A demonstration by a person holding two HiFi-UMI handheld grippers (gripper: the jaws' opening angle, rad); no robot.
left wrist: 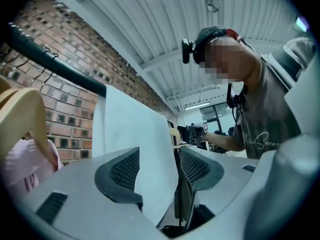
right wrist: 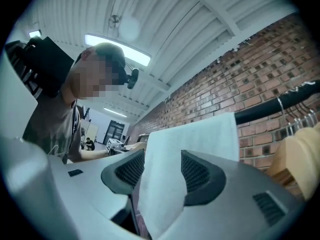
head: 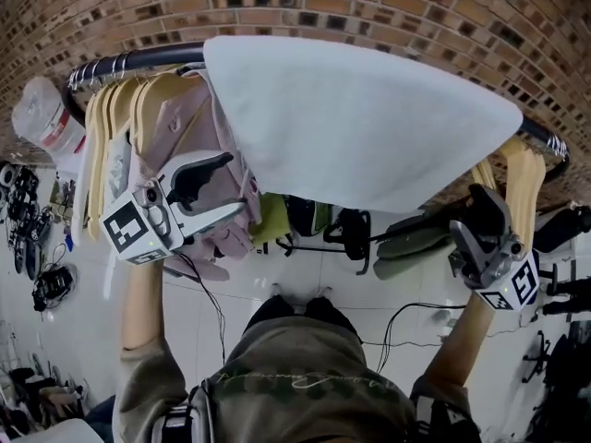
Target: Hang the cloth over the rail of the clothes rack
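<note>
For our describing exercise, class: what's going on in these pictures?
A person is draping a white cloth over the dark rail of a clothes rack that stands against a brick wall. The cloth already hangs over the rail, beside wooden hangers and a pink garment. The left tongs and right tongs are each at a lower corner. Their jaws are apart with the cloth's edge between them, apparently not pinching it.

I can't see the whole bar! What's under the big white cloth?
The black rail pokes out at both ends of the white cloth; its middle is covered. Wooden hangers show beside each end.
</note>
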